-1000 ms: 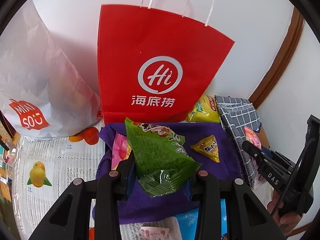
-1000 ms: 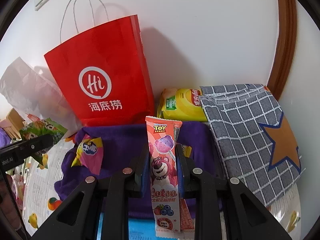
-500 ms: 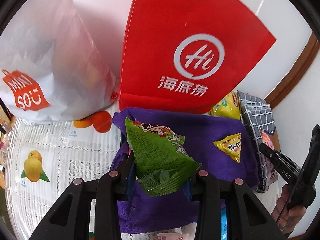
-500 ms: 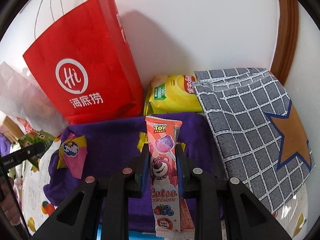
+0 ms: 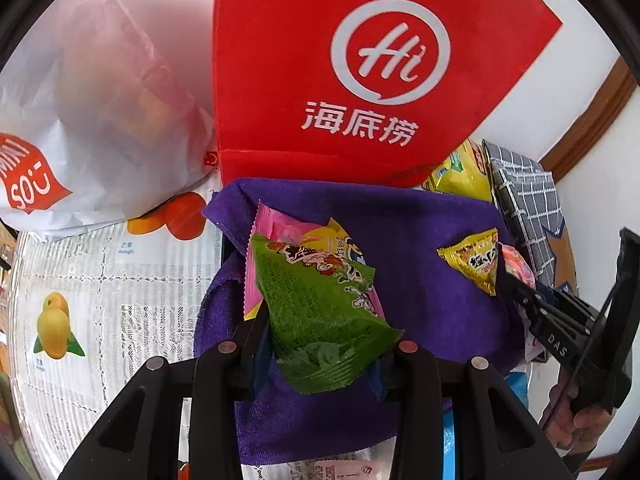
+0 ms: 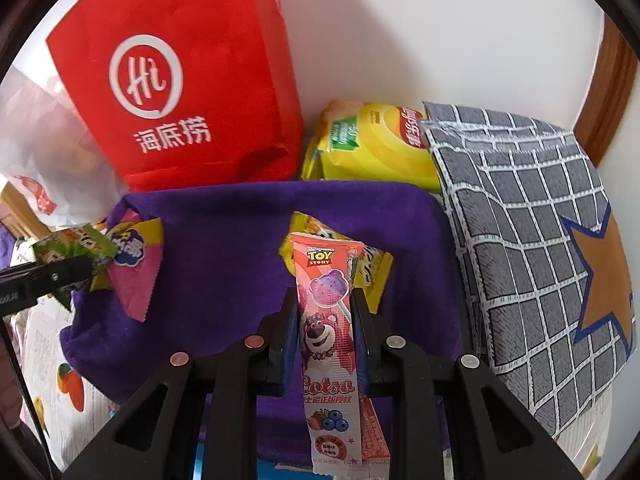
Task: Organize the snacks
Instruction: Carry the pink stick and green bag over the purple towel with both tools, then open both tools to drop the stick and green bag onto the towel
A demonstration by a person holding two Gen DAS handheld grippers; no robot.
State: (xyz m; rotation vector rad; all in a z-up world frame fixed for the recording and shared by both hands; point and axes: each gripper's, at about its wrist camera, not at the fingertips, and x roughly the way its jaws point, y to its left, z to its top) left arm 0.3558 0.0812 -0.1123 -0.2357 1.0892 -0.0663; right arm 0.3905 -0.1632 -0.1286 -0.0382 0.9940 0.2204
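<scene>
Purple towel (image 5: pixel 420 216) covers the middle of the tabletop (image 5: pixel 100 280), with a red bag (image 5: pixel 360 60) standing at its 12 o'clock edge. Only the left view shows the white bag's (image 5: pixel 100 112) full front and the mango prints on the tabletop covering; it also catches a hand (image 5: pixel 576 420) gripping the right gripper's handle at 4 o'clock. Only the right view shows the star on the grey checked cloth (image 6: pixel 520 220) and most of the yellow chip bag (image 6: pixel 372 148) behind the towel.

Left gripper (image 5: pixel 320 356) tilts steeply down over the towel's near left side, its fingers closed tight on a green packet (image 5: pixel 316 308) that hangs over a pink packet (image 5: pixel 280 236) lying on the towel. Right gripper (image 6: pixel 324 328) tilts down likewise, fingers pinched on a pink lollipop wrapper (image 6: pixel 326 320) held upright above a yellow packet (image 6: pixel 372 272) near the towel's middle.
</scene>
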